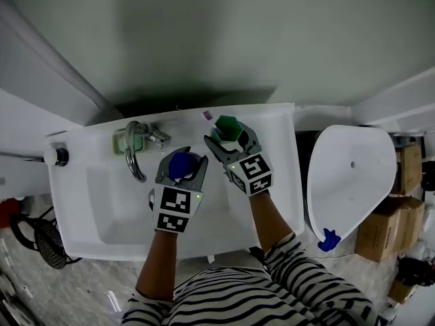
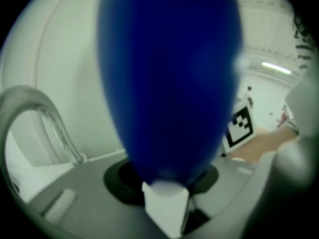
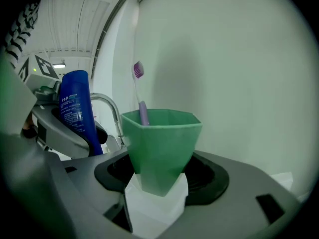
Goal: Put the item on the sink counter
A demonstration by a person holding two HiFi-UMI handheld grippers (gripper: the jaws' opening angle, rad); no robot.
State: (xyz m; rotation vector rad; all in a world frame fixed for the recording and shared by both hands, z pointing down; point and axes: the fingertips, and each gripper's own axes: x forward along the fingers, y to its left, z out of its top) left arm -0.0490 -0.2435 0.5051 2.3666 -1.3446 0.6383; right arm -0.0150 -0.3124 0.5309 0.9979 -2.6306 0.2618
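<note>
Over the white sink counter [image 1: 275,156], pinching a blue plastic tube [image 2: 164,83] in left gripper [image 1: 182,163] fingers [image 1: 164,170], a green faceted cup [image 3: 162,143] in right gripper [image 1: 231,141] fingers, apparently not yet placed.

A chrome faucet [image 1: 136,151] curves forward from the back rim, and a small green dish [image 1: 122,141] sits just beside it on the left. To the right stands a white toilet [image 1: 350,175] with its lid down, a small blue object [image 1: 329,240] at its front edge. Cardboard boxes [image 1: 380,229] are stacked beyond it. A black wire object [image 1: 44,240] lies on the floor at far left.
</note>
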